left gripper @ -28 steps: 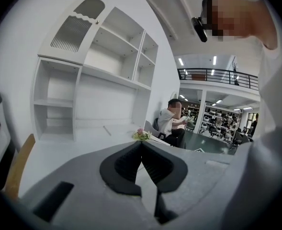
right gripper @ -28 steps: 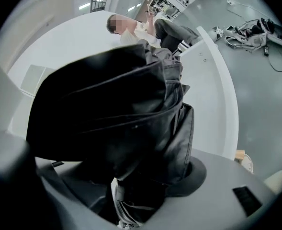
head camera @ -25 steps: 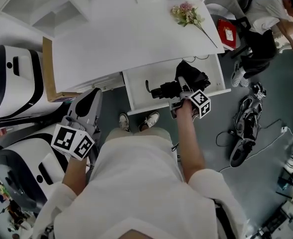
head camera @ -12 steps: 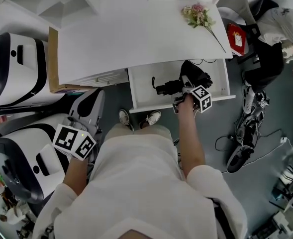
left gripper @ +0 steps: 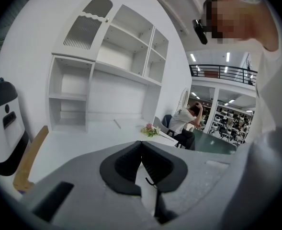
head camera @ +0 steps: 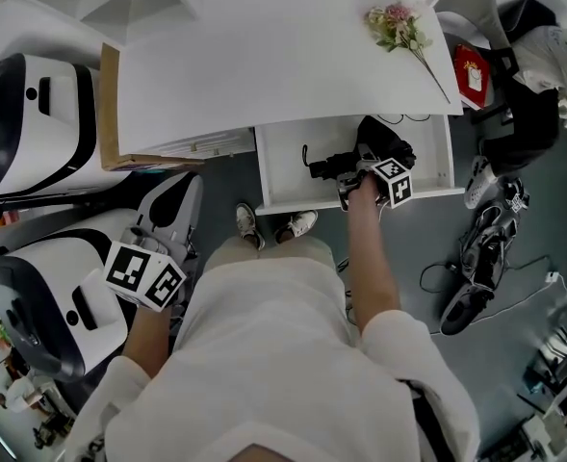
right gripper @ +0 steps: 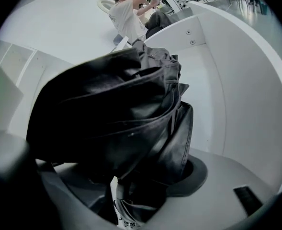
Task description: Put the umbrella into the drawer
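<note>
A white short-sleeved shirt (head camera: pixel 264 354) is worn at lower centre, white sneakers (head camera: pixel 247 227) above; the left gripper (left gripper: pixel 141 145) is moulded grey, black-padded.

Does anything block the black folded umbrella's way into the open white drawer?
Nothing visible does. The right hand-held gripper is shut on the black folded fabric umbrella at the open white drawer, whose floor shows bare beside it.
</note>
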The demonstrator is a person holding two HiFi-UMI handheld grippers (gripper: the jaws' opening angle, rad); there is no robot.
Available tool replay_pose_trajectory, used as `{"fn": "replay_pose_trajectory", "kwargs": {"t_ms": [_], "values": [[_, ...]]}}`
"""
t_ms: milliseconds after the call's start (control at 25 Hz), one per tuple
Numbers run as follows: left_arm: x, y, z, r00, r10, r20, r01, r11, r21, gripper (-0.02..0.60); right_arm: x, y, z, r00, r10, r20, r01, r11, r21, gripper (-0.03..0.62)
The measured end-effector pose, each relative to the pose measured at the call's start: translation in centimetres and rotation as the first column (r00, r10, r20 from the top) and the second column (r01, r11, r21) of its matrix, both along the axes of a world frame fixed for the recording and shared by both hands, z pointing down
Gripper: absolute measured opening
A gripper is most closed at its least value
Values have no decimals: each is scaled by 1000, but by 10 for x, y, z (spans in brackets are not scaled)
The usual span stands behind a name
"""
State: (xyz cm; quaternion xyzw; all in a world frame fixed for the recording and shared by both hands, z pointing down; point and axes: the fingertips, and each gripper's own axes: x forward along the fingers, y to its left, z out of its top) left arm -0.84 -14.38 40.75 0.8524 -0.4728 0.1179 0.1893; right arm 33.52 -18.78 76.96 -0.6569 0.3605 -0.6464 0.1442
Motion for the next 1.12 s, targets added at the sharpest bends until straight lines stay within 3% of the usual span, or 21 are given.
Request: {"fn": "replay_pose_trajectory", "kwargs": {"t_ms": [280, 600, 880, 1120], "values": [[6, -5, -2, 1000, -8, -3, 8, 1000, -4, 14, 0, 3, 16, 998, -44, -49, 39, 995, -96, 290], [4, -4, 4, 999, -39, -17, 39, 999, -32, 14, -2, 4, 38, 997, -69, -26, 62, 977, -204, 308], [6, -7, 6, 999, -21, -42, 20, 999, -37, 13, -10, -9, 30, 992, -128, 4, 128, 984, -126, 402], [2, -11, 1, 996, 19, -84, -20, 1000, -17, 14, -13, -6, 8, 993, -117, 15, 118, 991, -69, 420]]}}
